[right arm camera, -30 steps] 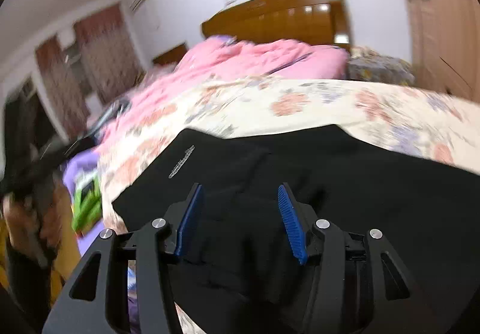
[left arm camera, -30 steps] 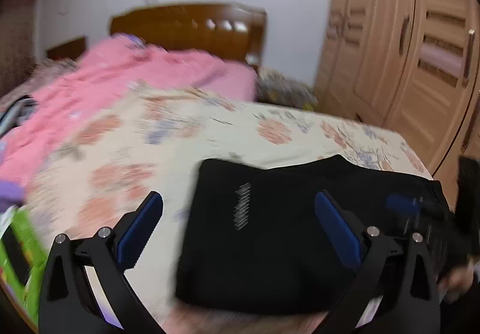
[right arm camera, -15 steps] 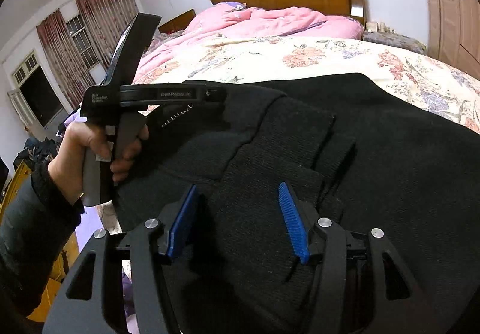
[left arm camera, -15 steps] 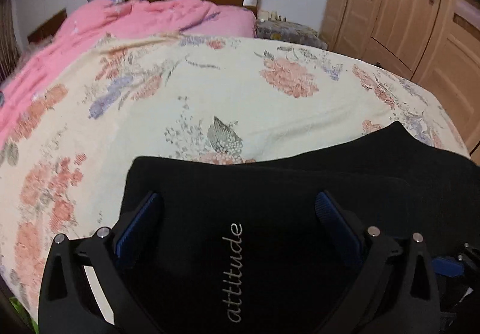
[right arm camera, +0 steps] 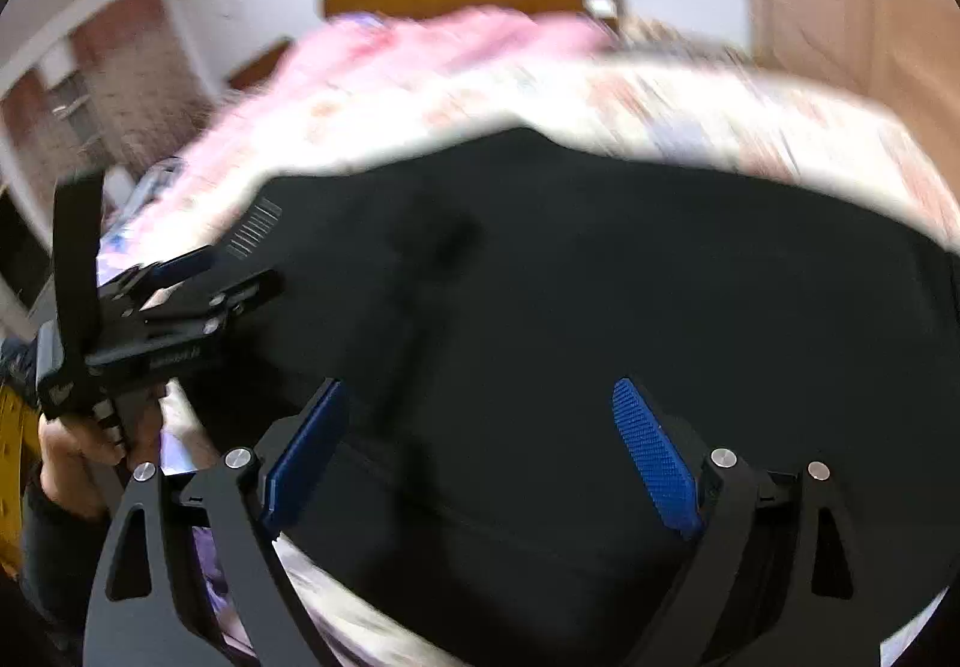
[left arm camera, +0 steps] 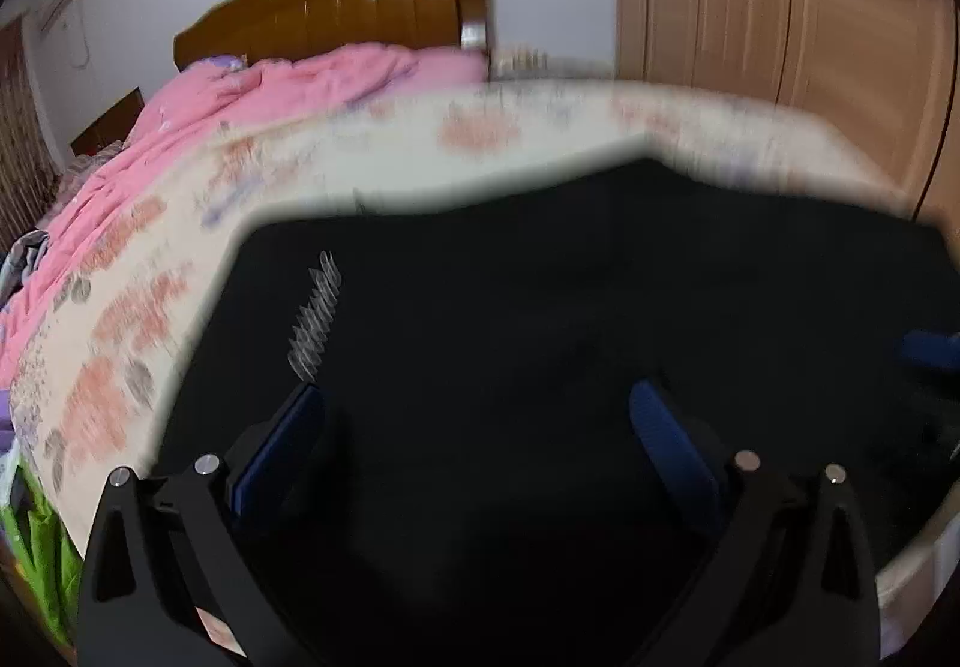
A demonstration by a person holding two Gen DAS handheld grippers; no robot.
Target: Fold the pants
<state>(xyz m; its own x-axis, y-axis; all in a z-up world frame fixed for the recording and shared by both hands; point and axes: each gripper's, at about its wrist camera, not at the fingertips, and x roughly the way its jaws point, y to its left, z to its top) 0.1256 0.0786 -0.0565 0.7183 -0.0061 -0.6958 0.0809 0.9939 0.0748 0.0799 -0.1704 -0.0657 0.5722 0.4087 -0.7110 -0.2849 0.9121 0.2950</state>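
Black pants (left arm camera: pixel 540 337), folded into a broad block with white lettering (left arm camera: pixel 315 313) near the left edge, lie on the floral bedsheet (left arm camera: pixel 150 307). My left gripper (left arm camera: pixel 474 427) hovers over them, its blue pads far apart and pressing on nothing. In the right wrist view the pants (right arm camera: pixel 600 277) fill the middle. My right gripper (right arm camera: pixel 480 427) is just above them with its jaws opening wide; the cloth lies under the gap and the pads do not pinch it. The left gripper (right arm camera: pixel 198 277) shows at the left, held by a hand (right arm camera: pixel 78 439). Both views are motion-blurred.
A pink quilt (left arm camera: pixel 240 115) covers the far left of the bed below a wooden headboard (left arm camera: pixel 360 13). A wooden wardrobe (left arm camera: pixel 780 7) stands on the right. Something green (left arm camera: pixel 36 535) lies off the bed's near left edge. A curtained window (right arm camera: pixel 78 85) is on the left wall.
The right gripper's jaws have spread much wider. Both grippers have dropped closer to the pants and shifted sideways; the lettering now sits left of the left gripper's pads.
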